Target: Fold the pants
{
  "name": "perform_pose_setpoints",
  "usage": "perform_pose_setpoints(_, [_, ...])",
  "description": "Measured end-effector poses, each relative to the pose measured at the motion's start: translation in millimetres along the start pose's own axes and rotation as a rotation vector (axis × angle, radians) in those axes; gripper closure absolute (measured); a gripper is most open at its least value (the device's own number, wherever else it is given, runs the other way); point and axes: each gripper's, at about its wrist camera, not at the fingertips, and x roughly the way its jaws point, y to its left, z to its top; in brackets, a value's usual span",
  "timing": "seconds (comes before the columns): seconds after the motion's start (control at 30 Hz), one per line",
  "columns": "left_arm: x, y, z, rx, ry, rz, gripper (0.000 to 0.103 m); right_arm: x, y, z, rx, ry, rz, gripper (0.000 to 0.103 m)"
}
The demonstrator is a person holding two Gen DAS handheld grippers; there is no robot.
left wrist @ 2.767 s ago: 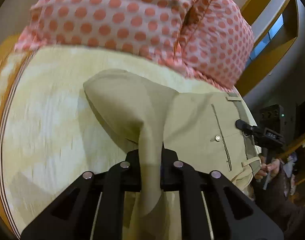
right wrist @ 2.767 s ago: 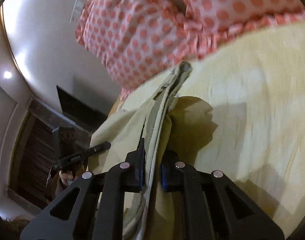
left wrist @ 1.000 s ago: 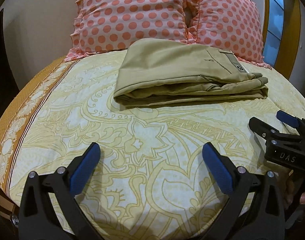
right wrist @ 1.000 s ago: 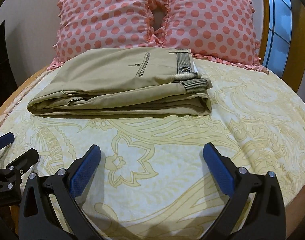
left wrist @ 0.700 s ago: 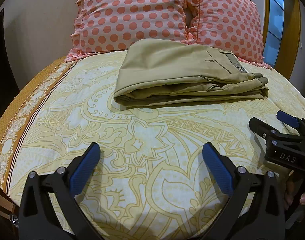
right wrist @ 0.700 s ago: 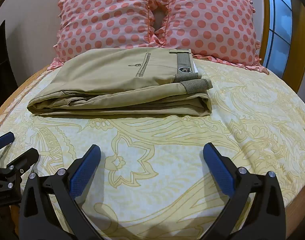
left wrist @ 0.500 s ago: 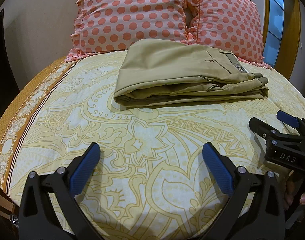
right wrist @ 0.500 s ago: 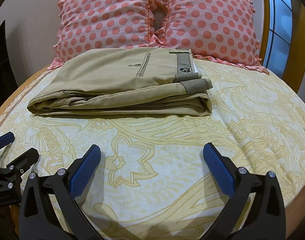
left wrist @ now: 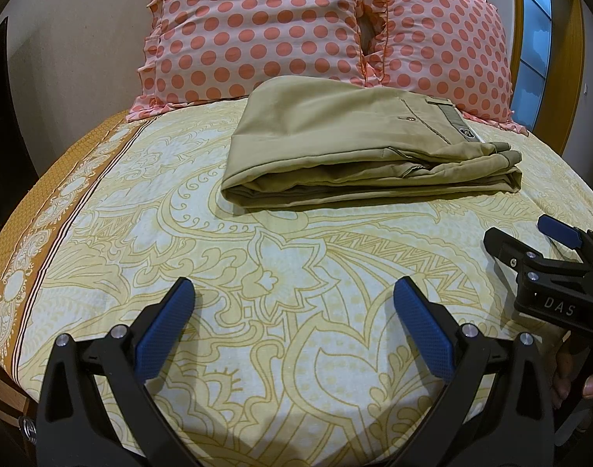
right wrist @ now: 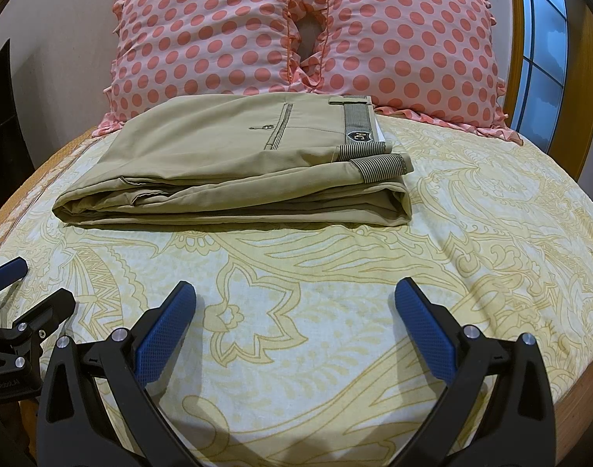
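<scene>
Bed (left wrist: 148, 210) filled both views, covered in a yellow paisley sheet; only the left wrist view showed the orange patterned border (left wrist: 35, 241) running along the side, off to the left of the jaws. The right wrist view showed the sheet (right wrist: 490, 233) reaching the bed's far-right edge instead.

Two pink polka-dot pillows (left wrist: 257, 27) stood against the head of the bed, well ahead of both sets of jaws. A window (right wrist: 545, 54) showed at the far right.

Pants (left wrist: 358, 155), khaki, lay folded into a flat stack on the sheet, straight ahead of the jaws and touching the pillows' lower edge. From the right wrist the pants (right wrist: 234, 171) showed the striped waistband lining and a badge label near the top right corner; from the left wrist that label was small and the folded left edge more plain.

Left gripper (left wrist: 294, 307): jaws spread wide, blue pads well apart, holding nothing, with only sheet between them. It also appeared at the lower left of the right wrist view (right wrist: 8, 311).

Right gripper (right wrist: 295, 305): jaws likewise wide apart, gripping nothing, pants well ahead. From the left wrist it sat off to the right (left wrist: 529, 241), with fingers of the holding hand (left wrist: 584, 377) below it.
</scene>
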Motion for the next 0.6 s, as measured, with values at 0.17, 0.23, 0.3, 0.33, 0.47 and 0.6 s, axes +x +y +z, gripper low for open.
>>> perform_pose_setpoints(0.17, [-0.1,0.1,0.2,0.0,-0.001,0.0,0.002,0.1,-0.2,0.1,0.0,0.0,0.0,0.001])
perform_pose_setpoints(0.23, [0.1,0.5,0.7,0.001,-0.002,0.0,0.002,0.1,0.0,0.1,0.0,0.0,0.0,0.001])
perform_pose_setpoints(0.3, [0.1,0.9,0.8,0.001,-0.001,-0.001,0.002,0.1,-0.3,0.1,0.0,-0.001,0.0,0.001])
perform_pose_setpoints(0.33, [0.1,1.0,0.8,0.001,-0.002,-0.001,0.002,0.1,-0.2,0.1,-0.001,-0.001,0.0,0.001])
perform_pose_setpoints(0.47, [0.2,0.6,0.8,0.001,0.001,-0.001,0.002,0.2,-0.3,0.2,-0.001,-0.001,0.001,0.001])
perform_pose_setpoints(0.6, [0.2,1.9,1.8,0.003,0.007,-0.001,0.002,0.3,0.1,0.0,0.0,-0.001,0.0,0.001])
